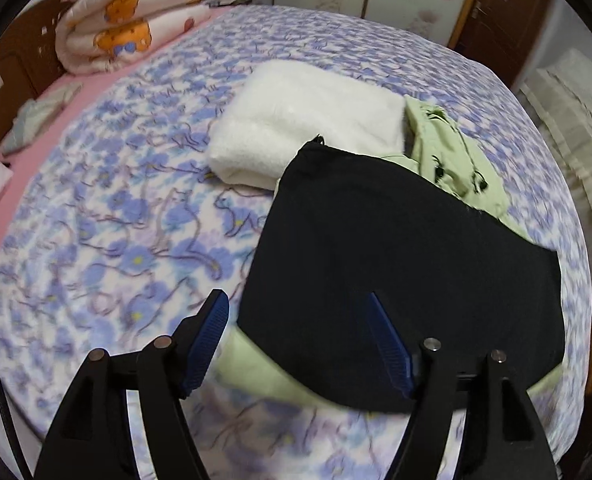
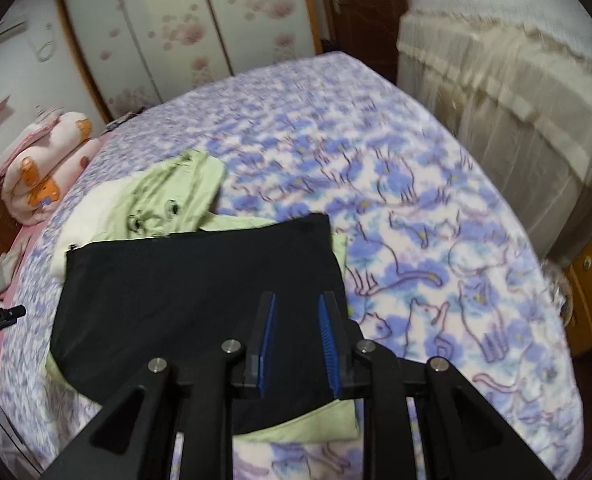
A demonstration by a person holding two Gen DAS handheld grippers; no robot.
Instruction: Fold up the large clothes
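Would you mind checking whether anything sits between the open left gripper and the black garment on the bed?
Nothing visible does. The left gripper hangs open directly over the near edge of the black garment, which lies uppermost, on the green garment.

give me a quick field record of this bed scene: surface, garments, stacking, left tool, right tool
surface: bed with purple cat-print fleece blanket
garments: black folded garment, light green printed garment, white fluffy folded garment
stacking: black one lies on top of the green one; white one lies beside them, touching the green
left tool: open, holding nothing, above the black garment's near left edge
right tool: jaws apart with a narrow gap, empty, over the black garment's near right part
background: rolled pink bear-print quilt at the head of the bed
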